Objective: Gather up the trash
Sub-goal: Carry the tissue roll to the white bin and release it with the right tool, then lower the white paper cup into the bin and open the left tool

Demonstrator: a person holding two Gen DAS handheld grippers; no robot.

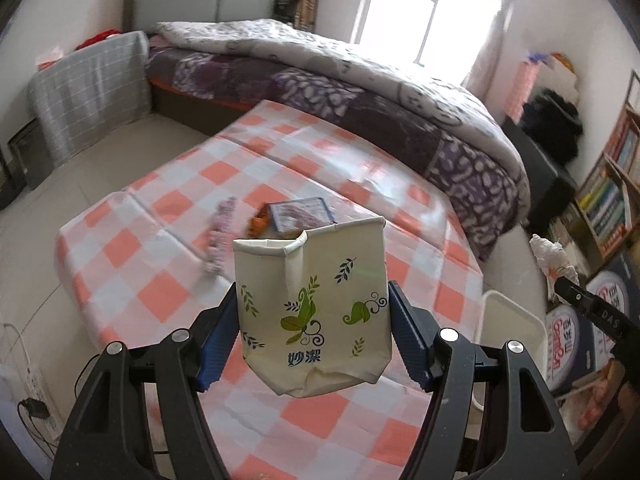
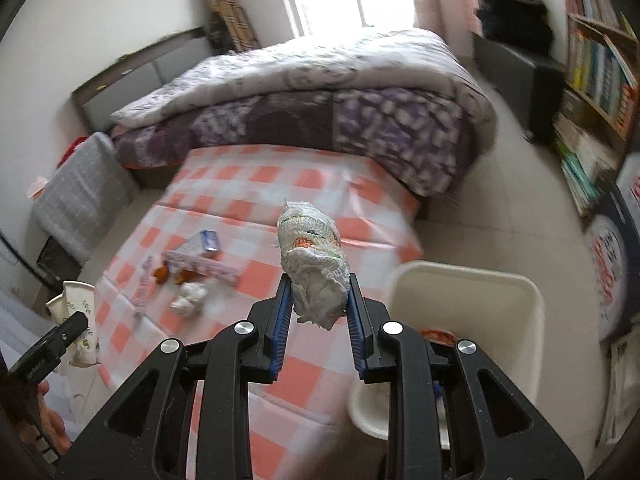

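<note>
Both grippers grip trash: left gripper [image 1: 314, 328] clamps a crushed paper cup [image 1: 316, 308], right gripper [image 2: 318, 304] a wadded cloth [image 2: 314, 264].

One paper cup [image 1: 316, 312], crushed. Two wads of white tissue: one wrapped wad [image 2: 314, 264] held up, one loose wad [image 2: 189, 299] on the near left of the table [image 2: 280, 184]. One white bin [image 2: 472, 312] at right. One tissue pack [image 2: 202, 261]. Two orange scraps [image 2: 170, 273]. Two grippers [image 1: 314, 340] [image 2: 318, 320].
</note>
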